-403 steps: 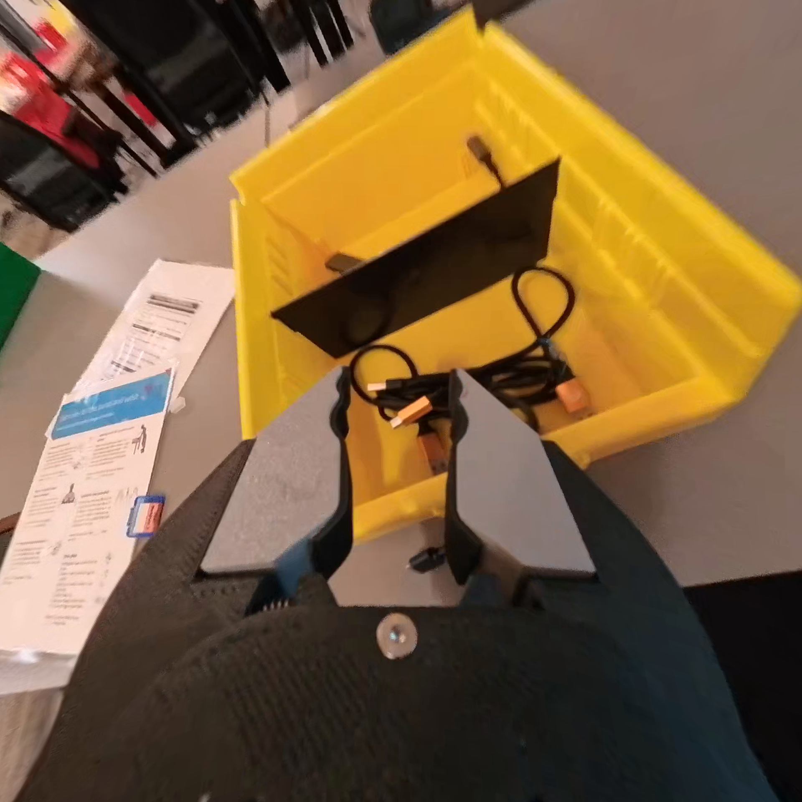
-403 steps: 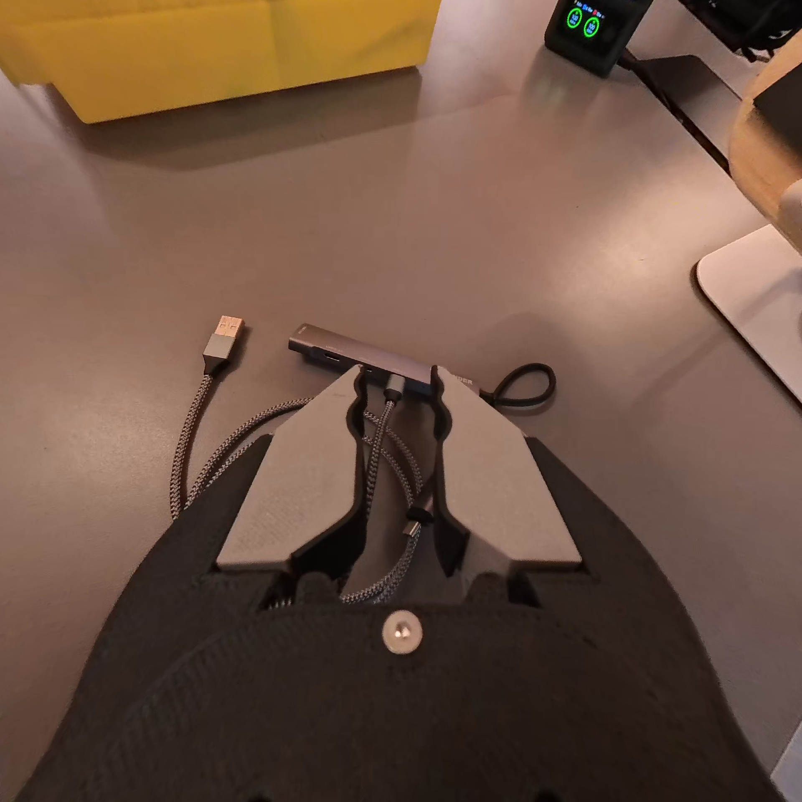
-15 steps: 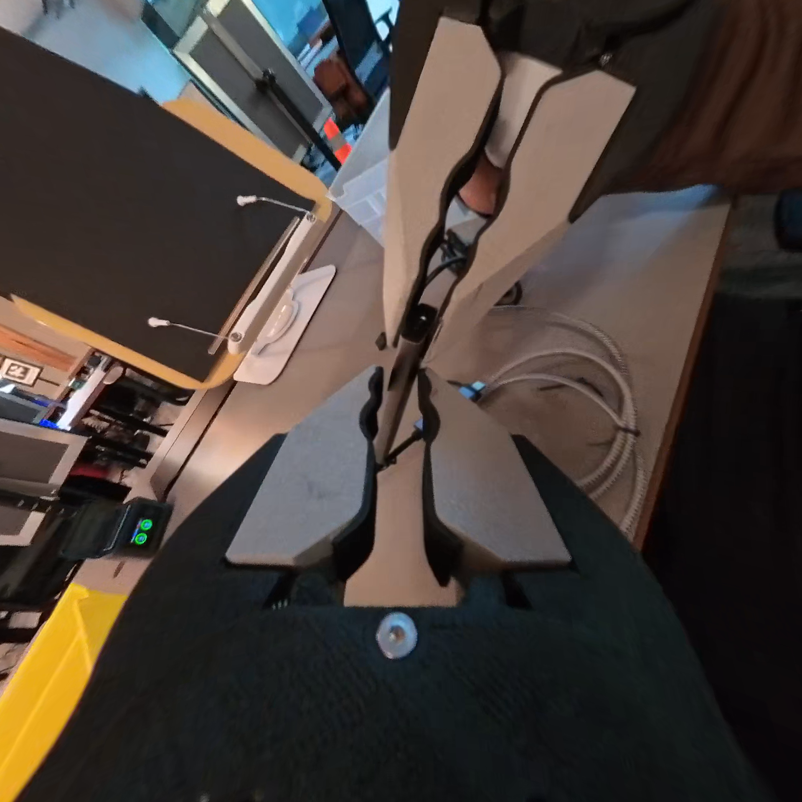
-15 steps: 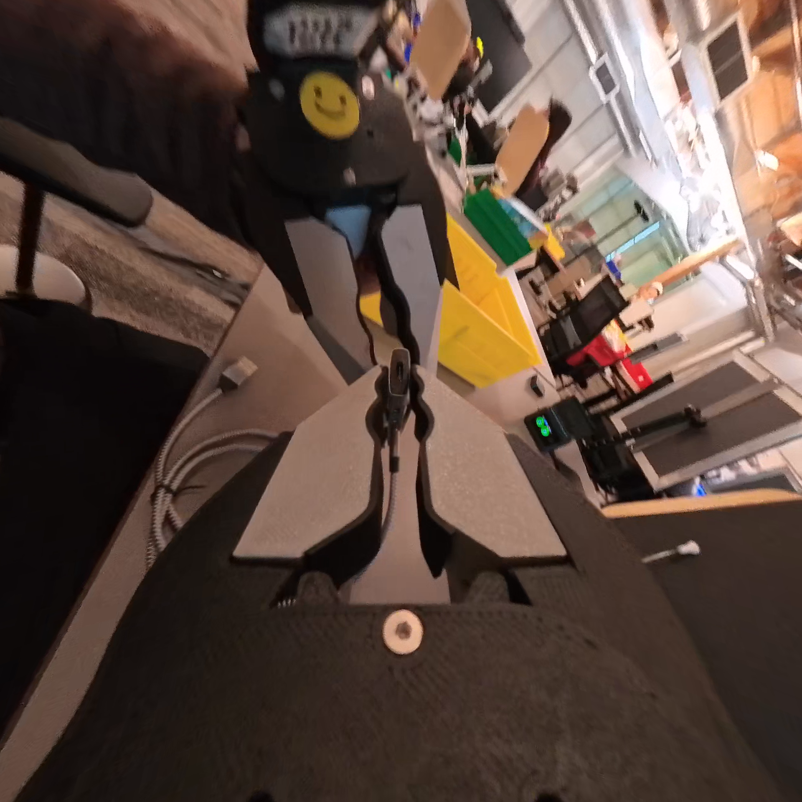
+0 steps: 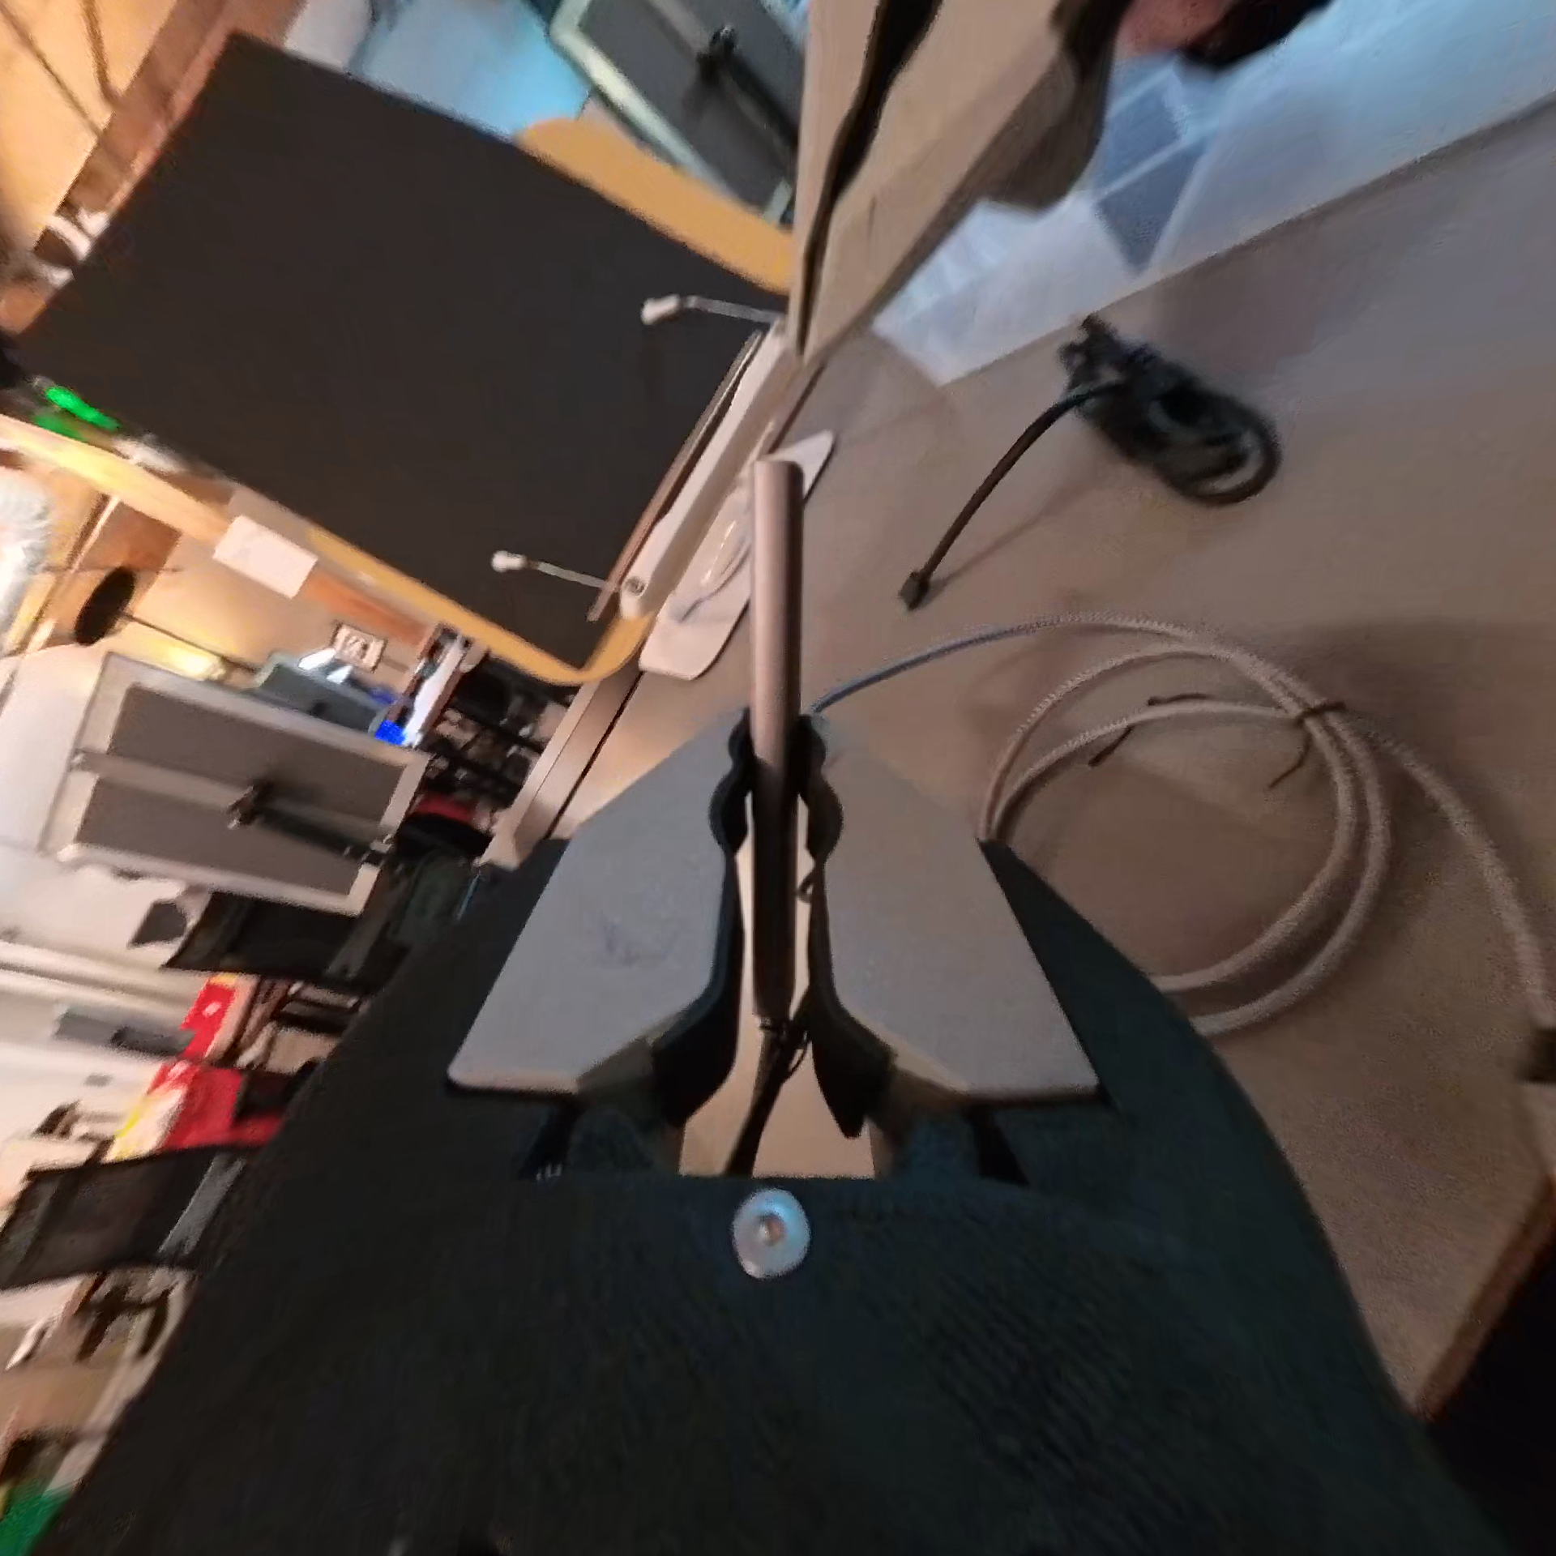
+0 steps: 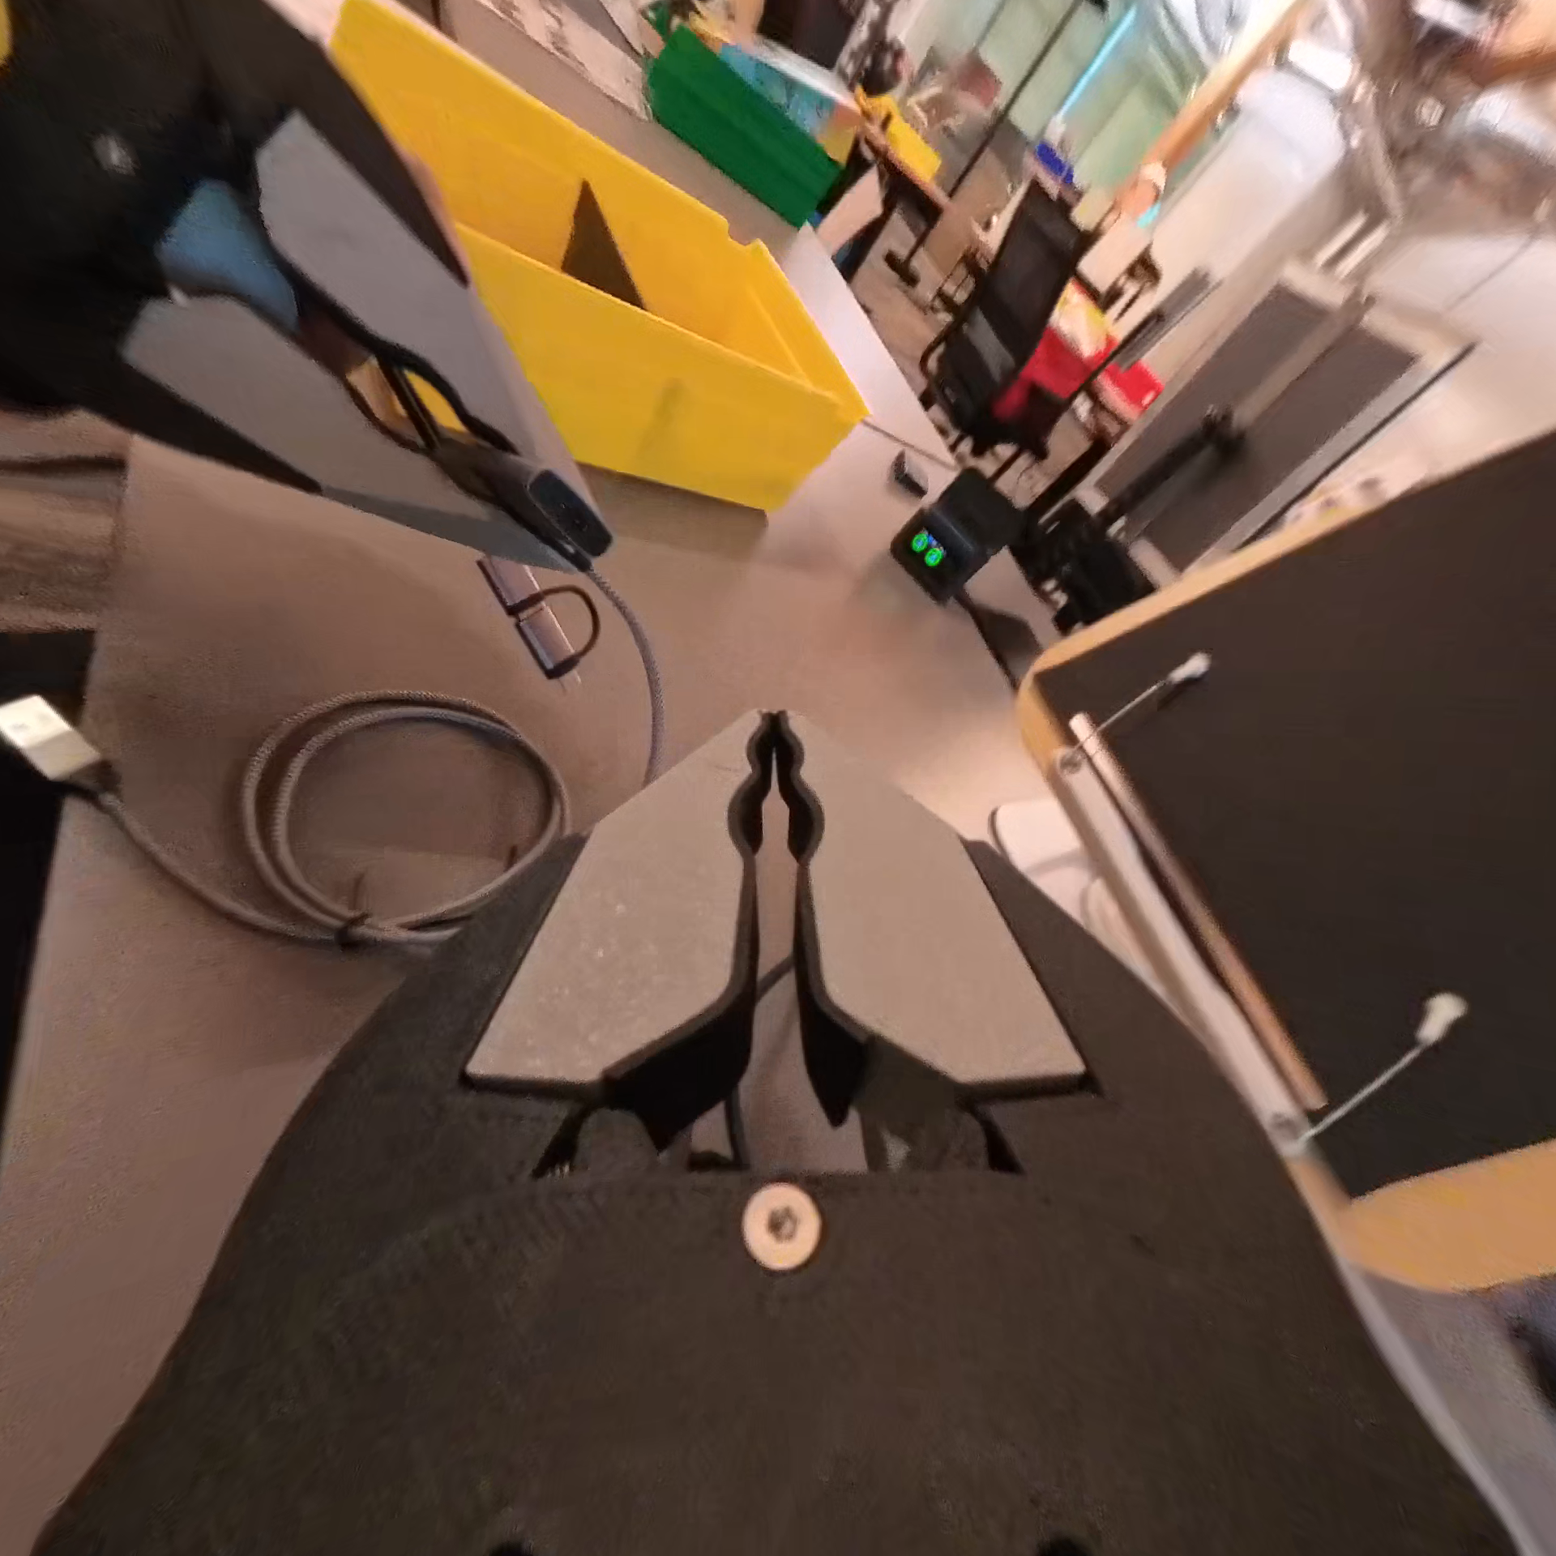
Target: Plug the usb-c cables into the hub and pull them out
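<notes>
Hub (image 5: pixel 773 674) pinched in left tongs (image 5: pixel 775 741), right tongs (image 6: pixel 775 726) seemingly closed empty, braided cable (image 6: pixel 404 825) coiled on table (image 6: pixel 800 640).

I see the hub (image 5: pixel 773 674) as a slim grey bar, lifted off the table and seen edge-on, standing nearly upright in the left wrist view. In the right wrist view its dark end face shows (image 6: pixel 562 512) — braided grey usb-c cable (image 6: pixel 404 825) enters it from below, then drops to a tied coil lying flat on the table, its silver USB-A plug (image 6: pixel 42 741) near the table's edge. A short black cable (image 5: pixel 977 514) lies well apart, unplugged.
</notes>
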The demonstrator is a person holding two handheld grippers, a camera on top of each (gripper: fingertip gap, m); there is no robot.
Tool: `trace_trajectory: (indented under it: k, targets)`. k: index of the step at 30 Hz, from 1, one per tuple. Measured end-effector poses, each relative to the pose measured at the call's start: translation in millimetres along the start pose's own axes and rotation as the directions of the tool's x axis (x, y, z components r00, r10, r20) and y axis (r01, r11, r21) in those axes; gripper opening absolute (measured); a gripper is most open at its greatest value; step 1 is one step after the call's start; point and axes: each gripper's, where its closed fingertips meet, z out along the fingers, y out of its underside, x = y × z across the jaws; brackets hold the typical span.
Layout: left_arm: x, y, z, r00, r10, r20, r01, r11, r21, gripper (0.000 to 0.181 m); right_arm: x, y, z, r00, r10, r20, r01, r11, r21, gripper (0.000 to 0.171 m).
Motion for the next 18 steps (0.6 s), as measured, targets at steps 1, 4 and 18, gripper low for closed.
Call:
trace_trajectory:
  k: [1, 4, 18]
  targets:
    - [-3, 8, 4, 0.999, 0.024, 0.032, -0.023, 0.999, -0.030, 0.007, 3, 5, -1, 0.998, 0.060, 0.013, -0.060, 0.998, -0.015, 0.000]
    - [-11, 30, 18, 0.981, 0.137, 0.139, -0.126, 0.989, -0.080, 0.007, 18, 34, -1, 0.960, 0.280, -0.016, -0.280, 0.948, -0.150, 0.013]
    - [-13, 68, 48, 0.913, 0.306, 0.269, -0.295, 0.952, -0.082, 0.006, 18, 149, 55, 0.938, 0.223, -0.265, -0.337, 0.764, -0.550, 0.039]
